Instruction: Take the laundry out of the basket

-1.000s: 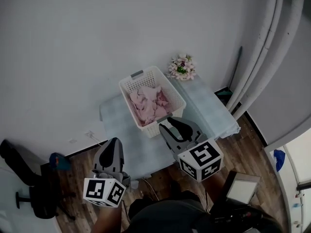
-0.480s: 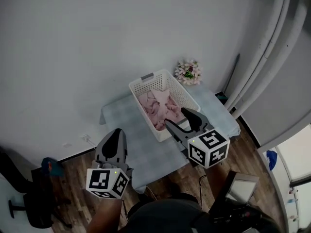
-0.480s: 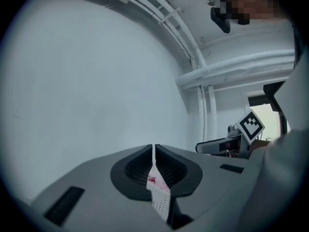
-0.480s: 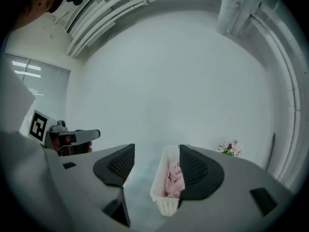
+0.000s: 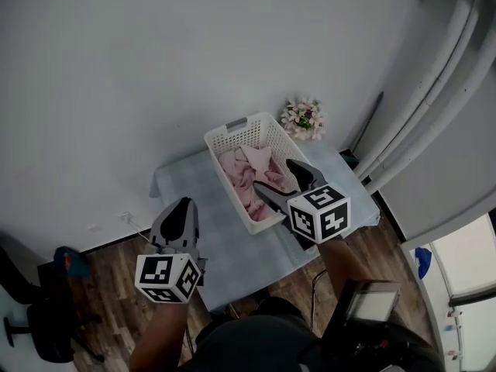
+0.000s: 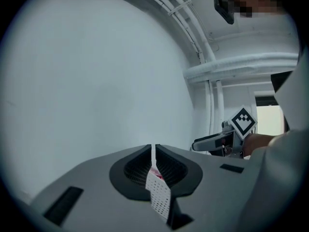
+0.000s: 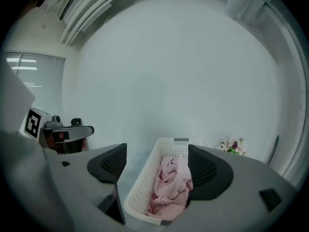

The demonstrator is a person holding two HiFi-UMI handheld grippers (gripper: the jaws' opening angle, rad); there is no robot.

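Pale blue-clothed table (image 5: 194, 200) carries a white lattice plastic basket (image 5: 248, 129) containing crumpled pink cloth laundry (image 5: 240, 169), judged light, soft, limp; pinch a raised fold. Right gripper (image 5: 275, 175) hovers by its near end, jaws opening, empty; left gripper (image 6: 153, 153) clenched, empty.

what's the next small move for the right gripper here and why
Probably lower the right gripper straight down into the white perforated plastic basket, onto the crumpled pink laundry. Its fingers are opening with nothing gripped between them. The gripper hovers over the basket, and the cloth lies heaped right beneath it.
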